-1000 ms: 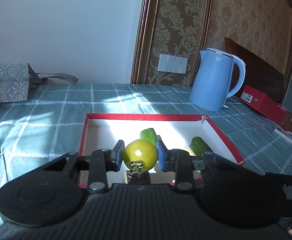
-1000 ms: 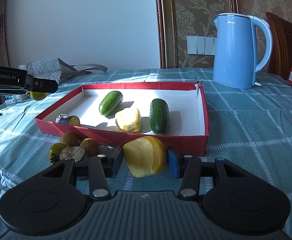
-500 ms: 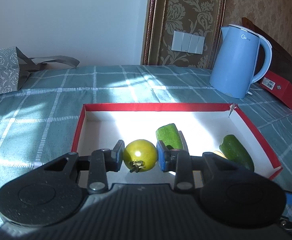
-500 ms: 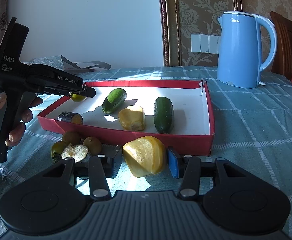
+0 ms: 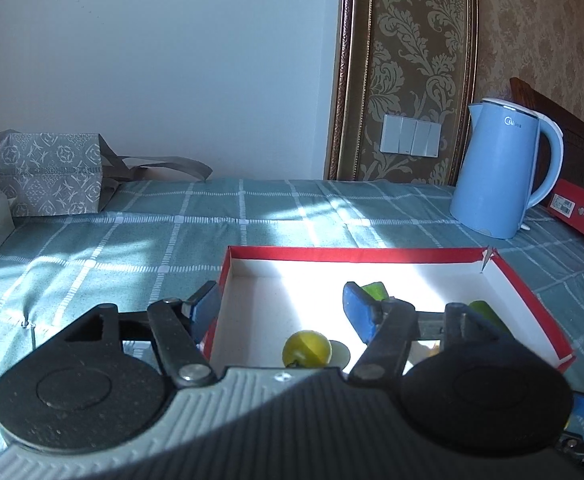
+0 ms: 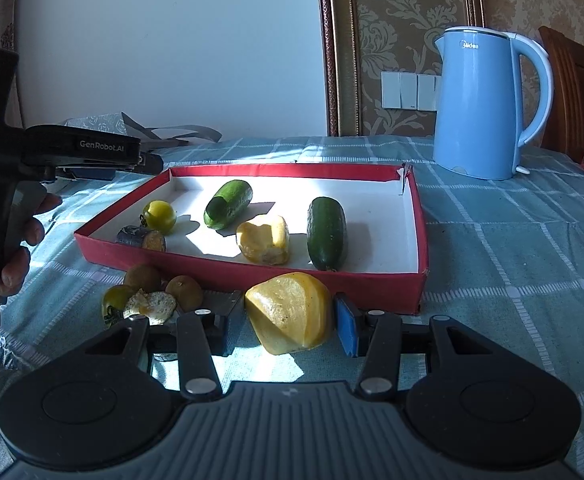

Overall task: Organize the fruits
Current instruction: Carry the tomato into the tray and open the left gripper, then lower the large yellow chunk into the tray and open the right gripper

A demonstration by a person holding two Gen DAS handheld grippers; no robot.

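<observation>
The left gripper (image 5: 280, 306) has just been opening its jaws and hangs released over the round yellow-green tomato (image 6: 158, 215), now lying in the shallow red cardboard tray (image 6: 248, 274) beside a dark cut chunk (image 6: 142, 237). The right gripper (image 6: 284, 330) is clenched on a pale yellow peeled fruit wedge (image 6: 290, 312) just outside the near wall. My guess: that wall could snag the wedge going in, and the tomato might roll; small brown fruits (image 6: 164, 286) on the bench and the tall blue kettle (image 6: 487, 100) crowd things.

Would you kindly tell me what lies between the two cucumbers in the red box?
A pale yellow fruit piece lies between the left cucumber and the right cucumber, on the red box's white floor. The right wrist view shows this.
</observation>
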